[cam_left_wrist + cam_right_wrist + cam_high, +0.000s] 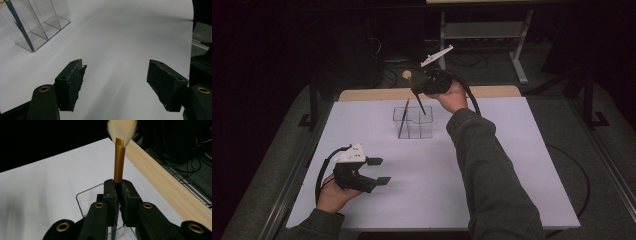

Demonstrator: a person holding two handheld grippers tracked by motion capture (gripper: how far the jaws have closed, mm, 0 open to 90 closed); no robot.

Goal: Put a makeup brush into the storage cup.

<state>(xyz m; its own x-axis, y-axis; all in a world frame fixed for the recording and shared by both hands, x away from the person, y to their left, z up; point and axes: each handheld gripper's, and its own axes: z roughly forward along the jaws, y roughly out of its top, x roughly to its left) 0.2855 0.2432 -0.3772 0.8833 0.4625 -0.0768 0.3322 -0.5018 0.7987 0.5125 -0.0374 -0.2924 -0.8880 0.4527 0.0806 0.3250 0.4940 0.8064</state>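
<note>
Plain white surface [492,165] with a pale wood strip [492,92] along the far edge. Clear, colourless organizer [413,121]; dark teal stick [18,23] inside. Makeup brush [119,157]: gold ferrule, cream bristles, black handle. Black left gripper [378,171], white top plate. Black right gripper [119,192], brass-coloured screws. Grey-green sleeve [492,165]. Dark grey floor [607,130].

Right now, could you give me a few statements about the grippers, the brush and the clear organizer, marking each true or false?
1. The right gripper is shut on the brush. True.
2. The left gripper holds a pen. False: its jaws stand open with nothing between them.
3. A thin dark stick leans in the clear organizer. True.
4. The organizer lies tipped on its side. False: it stands upright on the white table.
5. The brush's bristles point down into the organizer. False: they point up and away.
</note>
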